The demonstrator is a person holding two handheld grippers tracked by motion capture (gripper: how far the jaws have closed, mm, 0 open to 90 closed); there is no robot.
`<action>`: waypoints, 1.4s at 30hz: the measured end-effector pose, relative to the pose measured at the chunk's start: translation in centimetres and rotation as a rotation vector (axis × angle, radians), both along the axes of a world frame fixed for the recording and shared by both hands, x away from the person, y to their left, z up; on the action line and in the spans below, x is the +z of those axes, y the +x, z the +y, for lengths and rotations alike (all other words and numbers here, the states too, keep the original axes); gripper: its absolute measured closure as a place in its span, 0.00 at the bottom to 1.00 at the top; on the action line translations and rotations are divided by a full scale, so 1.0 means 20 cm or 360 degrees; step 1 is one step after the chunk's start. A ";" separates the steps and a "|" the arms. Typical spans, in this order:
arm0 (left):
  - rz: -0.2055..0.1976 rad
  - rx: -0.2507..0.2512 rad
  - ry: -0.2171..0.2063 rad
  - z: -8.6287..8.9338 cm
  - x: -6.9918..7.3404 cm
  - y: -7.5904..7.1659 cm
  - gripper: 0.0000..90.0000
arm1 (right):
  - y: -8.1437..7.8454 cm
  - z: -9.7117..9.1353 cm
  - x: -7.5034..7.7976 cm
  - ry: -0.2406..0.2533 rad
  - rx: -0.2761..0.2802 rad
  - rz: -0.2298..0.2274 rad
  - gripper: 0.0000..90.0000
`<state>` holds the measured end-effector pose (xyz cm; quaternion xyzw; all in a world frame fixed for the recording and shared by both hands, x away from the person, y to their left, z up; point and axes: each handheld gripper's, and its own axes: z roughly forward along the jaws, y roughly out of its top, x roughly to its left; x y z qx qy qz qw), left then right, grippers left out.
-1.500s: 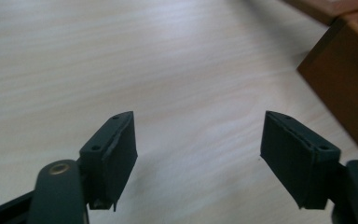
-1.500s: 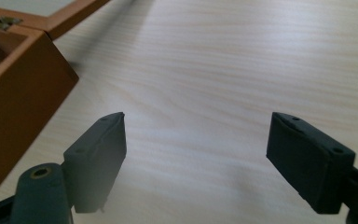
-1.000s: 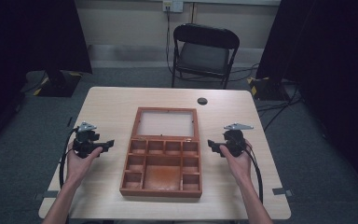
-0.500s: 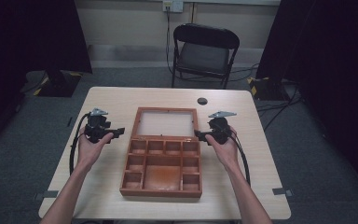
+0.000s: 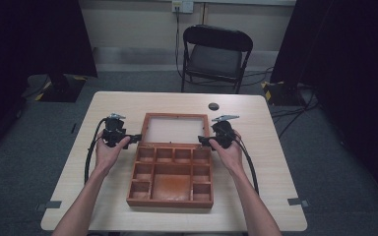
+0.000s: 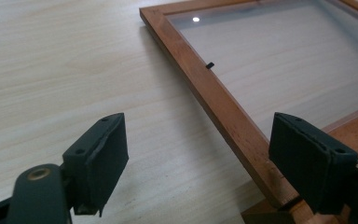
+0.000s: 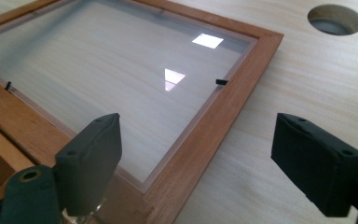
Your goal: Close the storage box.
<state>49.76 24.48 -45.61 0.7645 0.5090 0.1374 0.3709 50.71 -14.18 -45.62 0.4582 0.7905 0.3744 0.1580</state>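
1. High view: my left gripper [image 5: 134, 138] and right gripper [image 5: 203, 141] flank a compartmented wooden box [image 5: 171, 174], its glazed lid [image 5: 173, 130] flat on the pale table [image 5: 275, 162]; a chair [image 5: 215, 55] stands beyond.
2. Left gripper view: jaws spread, empty, straddling the lid's smooth frame [image 6: 214, 100].
3. Right gripper view: jaws spread over the frame corner, near a round hole [image 7: 335, 19].

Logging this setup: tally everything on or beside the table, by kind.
Grippers: 2, left gripper and right gripper
Wooden box with open glass lid: 1
Folding chair: 1
Table: 1
Total: 5
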 end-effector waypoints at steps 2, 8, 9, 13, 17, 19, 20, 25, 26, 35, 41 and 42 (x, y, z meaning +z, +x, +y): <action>0.0003 -0.0001 0.0006 -0.01 -0.01 0.00 0.21 | 0.01 0.00 -0.02 0.0007 0.0000 0.0033 0.16; -0.0001 -0.0009 0.0015 -0.04 -0.02 0.01 0.22 | 0.04 -0.01 -0.05 0.0069 -0.0005 0.0061 0.15; 0.0015 -0.0036 0.0027 -0.05 -0.02 0.01 0.23 | 0.04 -0.01 -0.06 0.0079 -0.0006 0.0070 0.15; 0.0034 -0.0037 -0.0022 -0.08 -0.03 0.02 0.25 | 0.05 -0.01 -0.07 0.0113 -0.0028 0.0092 0.15; 0.0049 -0.0046 -0.0012 -0.10 -0.02 0.03 0.25 | 0.05 -0.02 -0.09 0.0189 -0.0037 0.0120 0.13; 0.0051 -0.0065 -0.0023 -0.11 -0.02 0.02 0.26 | 0.06 -0.02 -0.09 0.0219 -0.0046 0.0141 0.13; 0.0051 -0.0066 -0.0027 -0.11 -0.02 0.02 0.26 | 0.07 -0.03 -0.11 0.0266 -0.0047 0.0161 0.13; 0.0067 -0.0074 -0.0066 -0.12 -0.03 0.03 0.27 | 0.08 -0.01 -0.12 0.0317 -0.0038 0.0196 0.13; 0.0064 -0.0089 -0.0068 -0.12 -0.03 0.03 0.28 | 0.08 -0.01 -0.13 0.0330 -0.0037 0.0208 0.13; 0.0084 -0.0112 -0.0093 -0.13 -0.03 0.03 0.32 | 0.12 0.02 -0.18 0.0499 -0.0018 0.0362 0.06; 0.0076 -0.0138 -0.0112 -0.13 -0.03 0.03 0.38 | 0.14 0.06 -0.16 0.0456 0.0015 0.0416 0.08; 0.0074 -0.0148 -0.0116 -0.14 -0.03 0.03 0.38 | 0.14 0.06 -0.16 0.0456 0.0015 0.0416 0.08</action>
